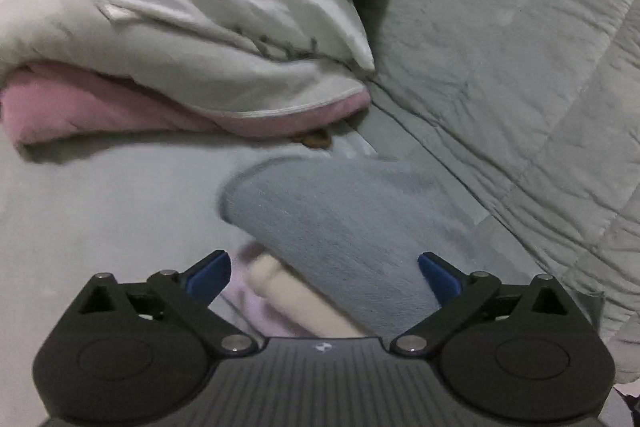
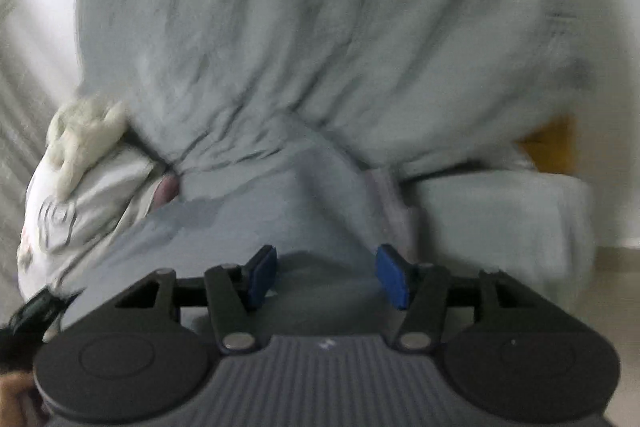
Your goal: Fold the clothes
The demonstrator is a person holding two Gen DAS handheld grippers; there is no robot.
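Left gripper [image 1: 324, 277] spread over grey fleece garment [image 1: 344, 223], grey quilted bedspread [image 1: 520, 47]

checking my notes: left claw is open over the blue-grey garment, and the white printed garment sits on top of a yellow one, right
Not quite. In the left wrist view the white printed garment sits on a pink garment, not yellow. The left claw is open over the blue-grey garment, as you said.
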